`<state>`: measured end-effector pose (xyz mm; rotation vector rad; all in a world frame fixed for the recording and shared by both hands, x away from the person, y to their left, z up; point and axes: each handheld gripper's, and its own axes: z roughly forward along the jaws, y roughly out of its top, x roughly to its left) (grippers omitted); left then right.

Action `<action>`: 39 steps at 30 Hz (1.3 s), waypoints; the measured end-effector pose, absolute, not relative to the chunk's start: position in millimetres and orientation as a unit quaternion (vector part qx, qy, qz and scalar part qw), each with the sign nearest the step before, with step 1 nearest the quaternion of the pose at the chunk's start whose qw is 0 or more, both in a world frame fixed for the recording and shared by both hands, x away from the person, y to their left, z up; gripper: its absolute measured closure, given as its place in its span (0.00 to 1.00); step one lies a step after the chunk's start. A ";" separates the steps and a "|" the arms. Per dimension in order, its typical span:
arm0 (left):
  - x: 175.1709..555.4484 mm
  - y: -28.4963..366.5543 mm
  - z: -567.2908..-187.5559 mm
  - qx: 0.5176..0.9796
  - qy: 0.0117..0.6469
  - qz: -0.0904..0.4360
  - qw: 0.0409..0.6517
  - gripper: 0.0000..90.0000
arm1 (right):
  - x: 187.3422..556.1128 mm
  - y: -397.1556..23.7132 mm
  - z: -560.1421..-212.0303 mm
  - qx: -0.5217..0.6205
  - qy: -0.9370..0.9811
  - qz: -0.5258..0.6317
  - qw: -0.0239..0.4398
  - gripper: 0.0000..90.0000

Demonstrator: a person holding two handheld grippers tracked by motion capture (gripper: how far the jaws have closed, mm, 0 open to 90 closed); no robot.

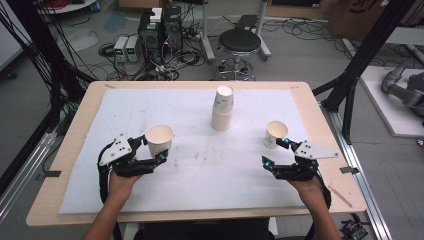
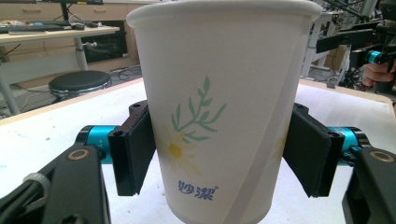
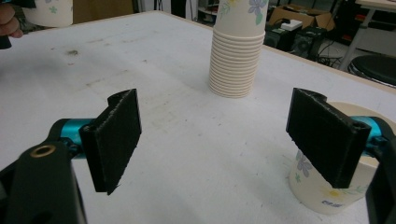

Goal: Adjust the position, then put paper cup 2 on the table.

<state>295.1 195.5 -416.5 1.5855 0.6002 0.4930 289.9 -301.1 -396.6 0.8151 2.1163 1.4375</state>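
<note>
Two grippers differ: the left gripper (image 1: 154, 151) clamps an upright paper cup (image 1: 159, 139), while the right gripper (image 1: 275, 152), jaws wide, has the second cup (image 1: 276, 134) just beside its far jaw.

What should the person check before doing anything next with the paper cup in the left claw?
1. Left claw pads against the held cup: ok.
2. Held cup upright: ok.
3. Held cup lifted off the white mat: cannot tell.
4. Right claw free, jaws wide apart, nothing between them: ok.
5. Second cup beside the right claw, outside its jaws: ok.
6. Cup stack standing upright mid-table: ok.
</note>
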 end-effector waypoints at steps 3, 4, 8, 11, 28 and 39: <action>295.1 195.7 -415.9 0.692 0.264 0.223 0.634 0.34 | 290.2 -301.3 -397.1 0.295 0.770 0.518 0.225 0.20; 295.4 196.2 -415.9 0.691 0.265 0.222 0.634 0.34 | 290.5 -301.4 -397.1 0.294 0.770 0.518 0.226 0.20; 297.8 199.3 -416.8 0.690 0.271 0.225 0.633 0.34 | 291.2 -301.3 -396.4 0.292 0.769 0.521 0.226 0.20; 299.8 201.5 -417.7 0.687 0.276 0.230 0.632 0.34 | 290.9 -300.3 -396.3 0.291 0.771 0.520 0.225 0.20; 332.6 213.8 -427.1 0.657 0.322 0.256 0.632 0.34 | 288.3 -295.4 -398.2 0.288 0.778 0.514 0.219 0.20; 352.6 203.1 -446.7 0.692 0.350 0.226 0.589 0.35 | 288.6 -291.3 -398.9 0.280 0.784 0.510 0.218 0.20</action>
